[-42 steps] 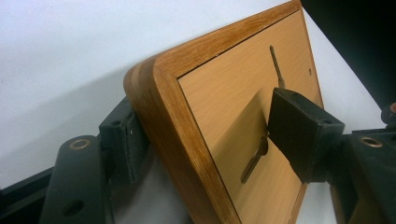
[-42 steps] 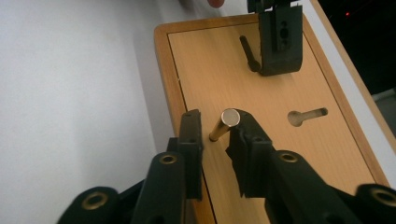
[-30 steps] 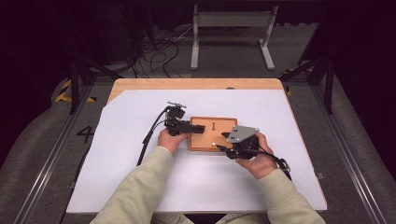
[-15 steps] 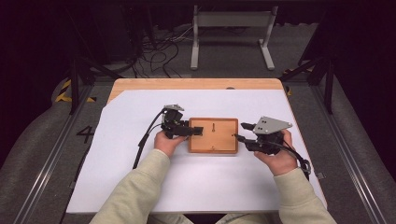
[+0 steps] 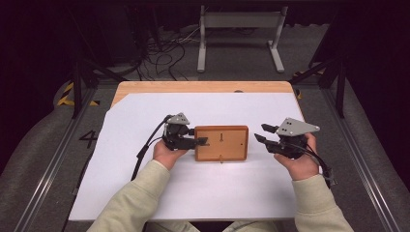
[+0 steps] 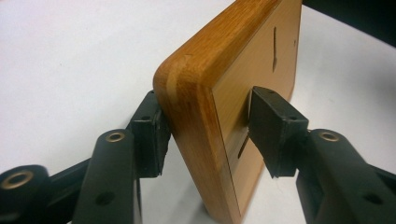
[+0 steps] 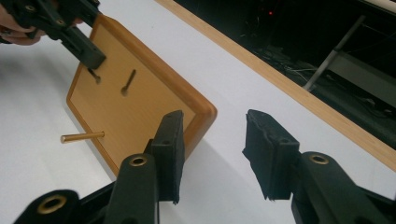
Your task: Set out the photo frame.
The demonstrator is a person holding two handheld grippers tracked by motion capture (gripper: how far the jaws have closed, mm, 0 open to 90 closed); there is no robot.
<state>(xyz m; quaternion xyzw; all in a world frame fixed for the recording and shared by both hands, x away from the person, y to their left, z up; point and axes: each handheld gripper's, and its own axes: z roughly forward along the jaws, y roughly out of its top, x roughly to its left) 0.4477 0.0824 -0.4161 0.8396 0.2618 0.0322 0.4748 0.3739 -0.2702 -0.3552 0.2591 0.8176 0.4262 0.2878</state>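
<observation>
A person sits at a table covered by a white sheet (image 5: 232,193), a two-jaw gripper in each hand. A flat wooden board (image 5: 221,143) with rounded corners lies near the middle of the sheet, a brass pin (image 7: 81,136) jutting from its near edge. The left gripper (image 5: 200,141) is at the board's left edge, its jaws on either side of the edge. They have just been closing: one pad touches the underside, while the other sits just off the top face, not yet clamped. The right gripper (image 5: 263,134) hovers just beside the board's right edge, its jaws apart with nothing between them, and these too have just been closing.
</observation>
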